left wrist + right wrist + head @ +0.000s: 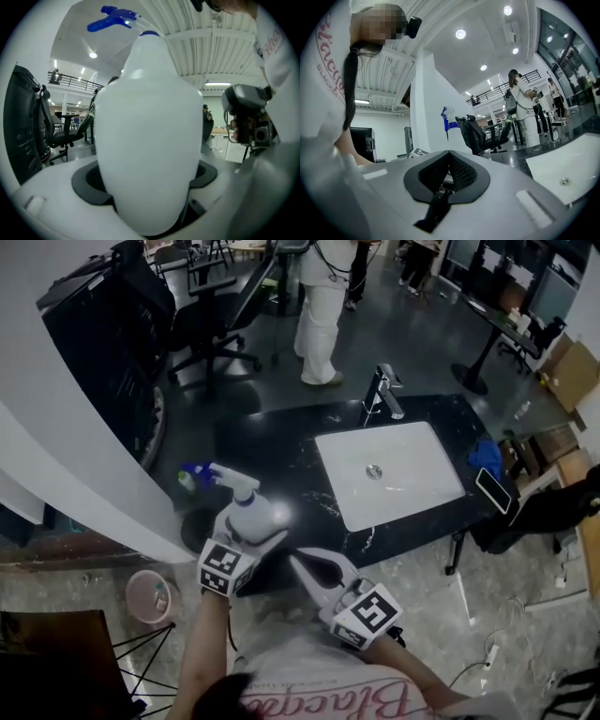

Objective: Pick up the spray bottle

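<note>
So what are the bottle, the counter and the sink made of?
Bottle: probably plastic, with a smooth matte white body and a bright blue trigger top. Counter: looks like polished black stone with thin white veins, though it could be imitation. Sink: smooth plain white, likely ceramic.

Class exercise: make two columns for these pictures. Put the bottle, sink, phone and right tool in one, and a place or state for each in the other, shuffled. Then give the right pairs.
Things:
1. bottle
2. sink
3. phone
4. right tool

Places or states:
a. jaws together, nothing between them
b. white, set in the black counter
c. between the jaws of the left tool
d. at the counter's right end

Pairs: 1-c, 2-b, 3-d, 4-a
</note>
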Demonstrator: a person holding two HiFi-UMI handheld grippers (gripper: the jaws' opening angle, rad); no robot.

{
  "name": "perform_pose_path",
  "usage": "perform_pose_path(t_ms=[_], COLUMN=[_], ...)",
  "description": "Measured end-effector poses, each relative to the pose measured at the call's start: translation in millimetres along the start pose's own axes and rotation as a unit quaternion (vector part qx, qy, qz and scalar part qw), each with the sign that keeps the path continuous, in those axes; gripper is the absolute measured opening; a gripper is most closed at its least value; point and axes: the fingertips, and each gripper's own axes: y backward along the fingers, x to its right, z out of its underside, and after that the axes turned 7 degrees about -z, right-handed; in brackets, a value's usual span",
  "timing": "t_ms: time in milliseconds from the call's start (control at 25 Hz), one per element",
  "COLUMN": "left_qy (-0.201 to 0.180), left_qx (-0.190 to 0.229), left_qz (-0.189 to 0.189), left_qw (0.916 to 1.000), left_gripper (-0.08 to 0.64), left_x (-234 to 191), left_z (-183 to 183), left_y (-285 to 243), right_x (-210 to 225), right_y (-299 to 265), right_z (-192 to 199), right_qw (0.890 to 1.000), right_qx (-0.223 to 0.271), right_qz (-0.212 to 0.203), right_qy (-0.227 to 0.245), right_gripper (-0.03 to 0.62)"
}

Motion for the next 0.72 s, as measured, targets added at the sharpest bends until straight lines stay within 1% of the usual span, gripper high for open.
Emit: perform_pose_path(t_ms=[40, 200, 360, 480, 560, 720], left_qy=[-0.005, -0.012, -0.024, -0.035, -0.037, -0.023], left_qx=[0.000, 0.014, 0.033, 0.037, 0.047, 0.061], left_qz=[0.007, 0.033, 0.050, 0.051, 0.051, 0.039], left_qw=[1.0000, 0.9993, 0.9979, 0.9974, 0.9969, 0.9971], left_gripper=[0.420, 0.419, 0.419, 0.419, 0.419, 0.419], left_x=[2.4, 11.5, 20.5, 21.2, 19.9, 13.0], left_z=[-0.5, -7.1, -32.4, -58.4, -76.8, -113.1], left_y=[-3.1, -12.3, -20.4, -26.2, -28.2, -24.8], right_x=[2.6, 10.9, 17.3, 17.0, 15.3, 12.8], right_y=[0.7, 1.6, -1.9, -5.0, -6.6, -10.8], right_z=[-0.2, -5.6, -13.8, -20.2, -24.8, -32.7], right_qw=[1.000, 1.000, 0.999, 0.998, 0.998, 0.996], right_qx=[0.000, 0.015, 0.028, 0.036, 0.040, 0.052], right_qz=[0.004, 0.023, 0.038, 0.039, 0.038, 0.037], right_qy=[0.001, 0.003, 0.007, 0.021, 0.035, 0.056], right_gripper=[-0.012, -0.012, -0.012, -0.012, -0.011, -0.011])
